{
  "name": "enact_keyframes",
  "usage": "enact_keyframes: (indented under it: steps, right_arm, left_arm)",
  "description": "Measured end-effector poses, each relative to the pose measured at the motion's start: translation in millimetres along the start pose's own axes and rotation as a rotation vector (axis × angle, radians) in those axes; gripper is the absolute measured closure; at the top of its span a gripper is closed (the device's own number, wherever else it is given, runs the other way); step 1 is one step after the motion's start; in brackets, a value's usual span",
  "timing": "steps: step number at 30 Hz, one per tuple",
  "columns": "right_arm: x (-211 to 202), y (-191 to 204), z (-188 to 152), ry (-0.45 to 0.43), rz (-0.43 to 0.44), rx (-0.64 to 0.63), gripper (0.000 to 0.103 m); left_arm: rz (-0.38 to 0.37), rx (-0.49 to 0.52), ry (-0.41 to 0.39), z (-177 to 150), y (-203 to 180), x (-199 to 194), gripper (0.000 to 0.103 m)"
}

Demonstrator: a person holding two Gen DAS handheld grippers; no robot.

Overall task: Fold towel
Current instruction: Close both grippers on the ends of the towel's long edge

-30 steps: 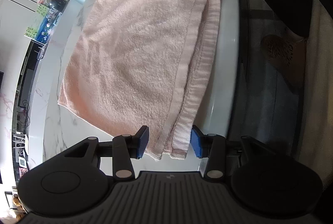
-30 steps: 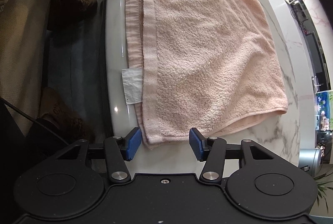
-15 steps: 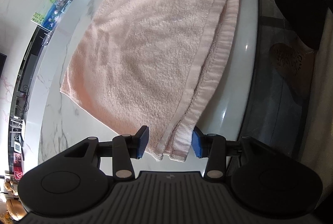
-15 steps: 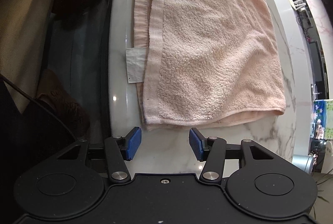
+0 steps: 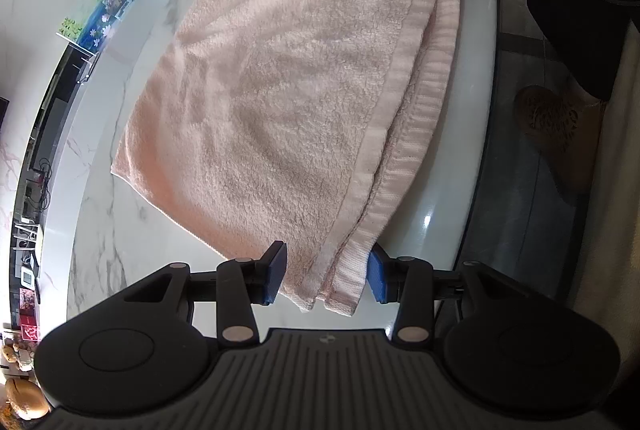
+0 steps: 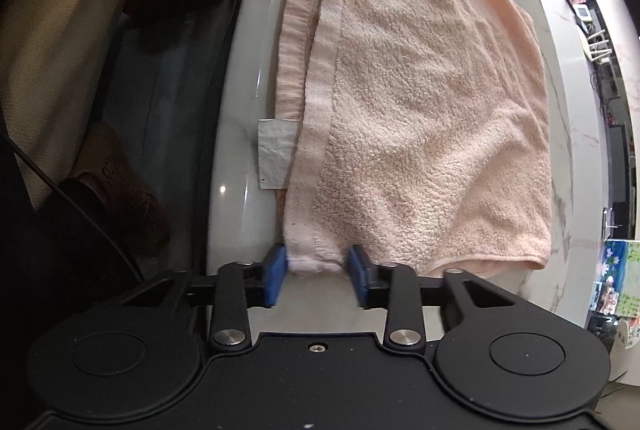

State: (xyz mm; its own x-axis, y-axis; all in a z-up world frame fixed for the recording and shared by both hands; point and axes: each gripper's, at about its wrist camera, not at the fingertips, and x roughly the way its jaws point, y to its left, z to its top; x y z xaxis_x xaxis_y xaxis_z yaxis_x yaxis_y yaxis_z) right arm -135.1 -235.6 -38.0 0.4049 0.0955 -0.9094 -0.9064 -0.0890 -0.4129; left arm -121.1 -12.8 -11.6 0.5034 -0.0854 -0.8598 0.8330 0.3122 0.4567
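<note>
Pink towel [image 5: 288, 102] flat on marble table [image 5: 120, 238], already doubled once: two hemmed layers stacked along the near table edge, upper hem set slightly back from the lower. White label [image 6: 274, 154] sticking out from under the hems, on the table rim.

Left gripper [image 5: 326, 278] straddling one near corner. Both layers of corner between the blue pads, small gap visible each side; released, not yet pinching.

Right gripper [image 6: 316, 274] at the other near corner. Jaws closing now, corner bunched between the pads [image 6: 276, 272] and touching both; grasping the towel corner, squeeze not finished. Seen also far off at the top of the left view, on the same edge.

Step in hand, by judgement: taking hold of both near corners for the second fold. Right side ahead, left side lagging.

Next move calls for:
- closing left jaws on both layers, not the top hem alone
- equal lift at both corners, just enough to clear the table
- carrying the near edge across to the far folded edge [image 5: 132, 182], keeping hems parallel
- laying down before release, to avoid skew

Risks: lower layer slipping out at the left; label dragging; towel sliding on smooth marble.

Shoes [image 5: 560, 134] and dark trousers on the floor beyond the table edge.
</note>
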Motion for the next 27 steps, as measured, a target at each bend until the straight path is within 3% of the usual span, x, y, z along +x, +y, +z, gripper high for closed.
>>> enact_keyframes:
  steps: [7, 11, 14, 16, 27]
  right_arm:
    - [3, -21, -1, -0.003, 0.077, 0.168, 0.086]
    - [0, -26, -4, -0.019, 0.090, 0.203, 0.087]
    - [-5, -34, -8, -0.036, 0.083, 0.227, 0.087]
    - [-11, -37, -14, -0.042, 0.073, 0.241, 0.087]
    - [-26, -61, -14, -0.050, -0.008, 0.278, 0.087]
  left_arm:
    - [-0.005, -0.004, 0.001, 0, 1, 1, 0.063]
    - [-0.011, -0.024, 0.003, 0, 3, 1, 0.064]
    - [-0.016, -0.057, -0.008, -2, 7, 2, 0.089]
    - [-0.007, -0.091, -0.022, -3, 11, 2, 0.094]
    - [0.055, -0.172, -0.078, 8, 45, -10, 0.097]
